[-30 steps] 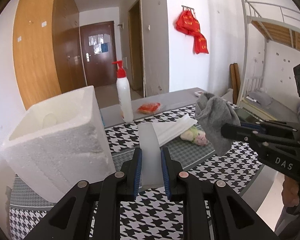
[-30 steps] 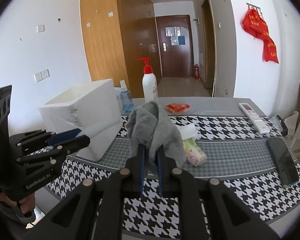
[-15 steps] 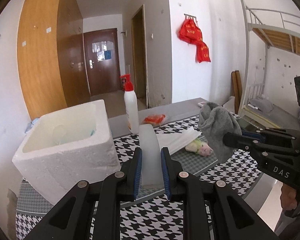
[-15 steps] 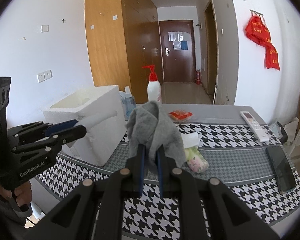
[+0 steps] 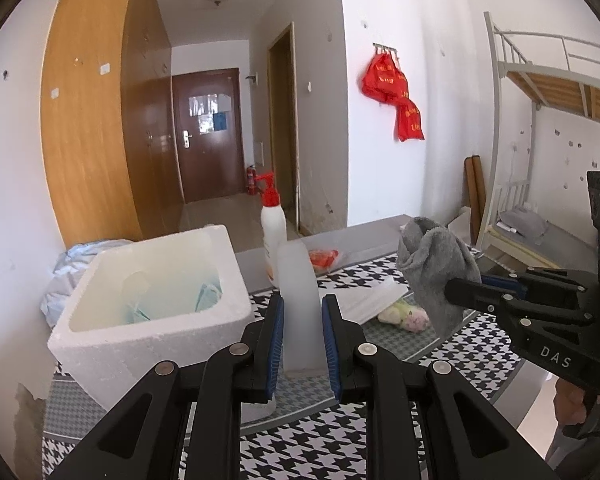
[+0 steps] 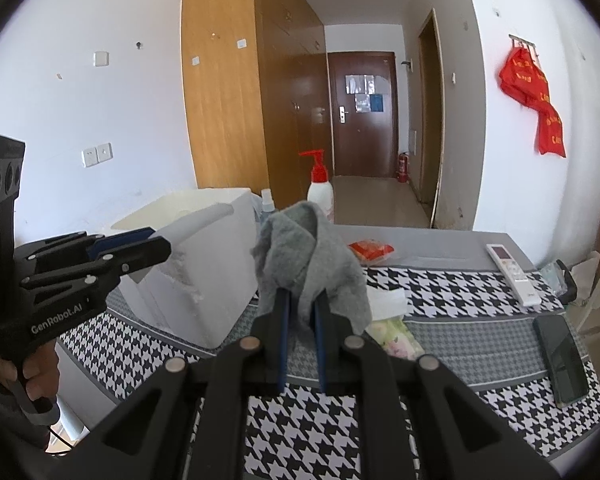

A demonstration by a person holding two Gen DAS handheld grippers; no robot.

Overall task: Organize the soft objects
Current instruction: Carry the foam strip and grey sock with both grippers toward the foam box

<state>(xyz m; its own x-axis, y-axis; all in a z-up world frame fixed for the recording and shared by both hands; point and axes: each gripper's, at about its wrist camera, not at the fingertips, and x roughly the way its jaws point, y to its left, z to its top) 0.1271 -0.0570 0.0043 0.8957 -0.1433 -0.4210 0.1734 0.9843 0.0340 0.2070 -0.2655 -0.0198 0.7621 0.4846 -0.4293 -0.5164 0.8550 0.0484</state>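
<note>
Left gripper (image 5: 302, 334): narrow, clamped on a pale translucent soft piece (image 5: 300, 300), upright, its lower end hidden behind the fingers; kind hard to make out. Held just right of the white foam box (image 5: 156, 320), above the houndstooth tablecloth (image 5: 312, 448). Right gripper (image 6: 299, 322): nearly closed, pinching a grey sock (image 6: 312, 264), drooping over both fingers. Inside the box, blue-green soft items (image 5: 204, 294), partly hidden by the wall. On the cloth farther right, a floral bundle (image 5: 406, 314), half covered by the sock.
</note>
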